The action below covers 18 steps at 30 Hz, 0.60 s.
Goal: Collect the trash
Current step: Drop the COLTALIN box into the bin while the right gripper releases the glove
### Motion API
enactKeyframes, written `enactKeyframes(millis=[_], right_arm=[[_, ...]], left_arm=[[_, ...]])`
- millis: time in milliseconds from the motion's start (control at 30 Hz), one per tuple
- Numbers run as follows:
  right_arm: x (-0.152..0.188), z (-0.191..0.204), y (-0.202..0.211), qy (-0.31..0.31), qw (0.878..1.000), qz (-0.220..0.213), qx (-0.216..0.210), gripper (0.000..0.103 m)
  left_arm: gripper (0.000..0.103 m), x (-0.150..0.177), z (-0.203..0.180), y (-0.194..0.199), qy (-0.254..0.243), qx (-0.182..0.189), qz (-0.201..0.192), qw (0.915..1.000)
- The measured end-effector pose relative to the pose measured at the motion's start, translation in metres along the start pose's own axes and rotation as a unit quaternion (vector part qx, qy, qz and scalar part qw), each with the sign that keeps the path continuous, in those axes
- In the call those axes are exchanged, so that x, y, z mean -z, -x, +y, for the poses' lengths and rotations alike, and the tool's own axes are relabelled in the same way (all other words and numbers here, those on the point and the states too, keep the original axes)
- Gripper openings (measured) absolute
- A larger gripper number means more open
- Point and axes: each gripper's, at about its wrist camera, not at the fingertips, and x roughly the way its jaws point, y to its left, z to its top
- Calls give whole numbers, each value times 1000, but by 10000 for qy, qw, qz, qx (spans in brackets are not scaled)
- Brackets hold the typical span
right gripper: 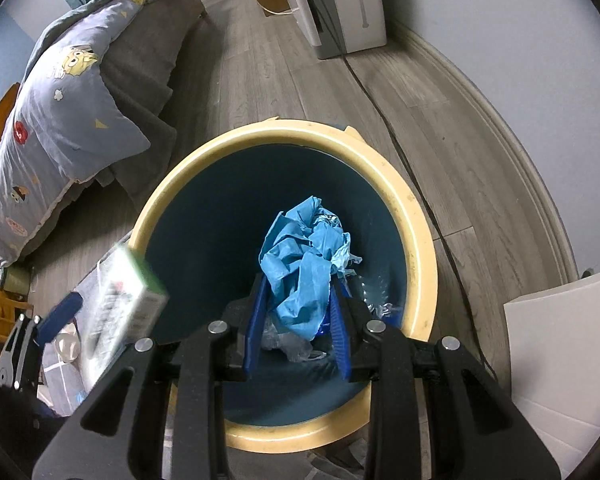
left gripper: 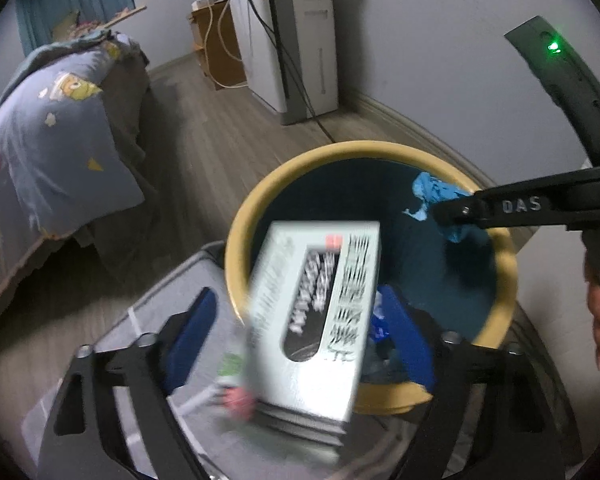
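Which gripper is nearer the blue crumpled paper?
Right. The right gripper is clamped on the blue crumpled paper over the bin; the left gripper is across the bin, by the box.

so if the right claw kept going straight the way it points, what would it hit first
Probably the bin's contents. The right claw, shut on crumpled blue paper, points down into the open bin, where clear plastic trash lies under the wad. Depth is hard to judge.

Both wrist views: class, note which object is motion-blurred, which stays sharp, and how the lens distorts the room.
Left wrist view: the pale carton is smeared, its print unreadable, while the bin rim is crisper. Right wrist view: the same carton is blurred at left; the blue crumpled paper is sharp. Both views: fisheye bends the baseboard and darkens the corners.
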Motion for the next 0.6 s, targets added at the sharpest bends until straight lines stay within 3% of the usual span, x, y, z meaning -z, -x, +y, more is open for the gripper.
enactKeyframes(millis=[67,167,367,600], right_arm=[[0,1,0,27,10000,-2,-26,34],[0,2,2,-1,10000,-52,-28,65],[-1,6,13,16,9998,-199,47,94],[-1,22,26,250,9992,-204,228,97]], left_arm=[[92,0,3,3,64,0,-71,10000],[93,2,12,6,274,-6,-100,9996],[95,16,34,24,667,-56,-156,9976],[96,48,67,66,969,-234,-153,9949]])
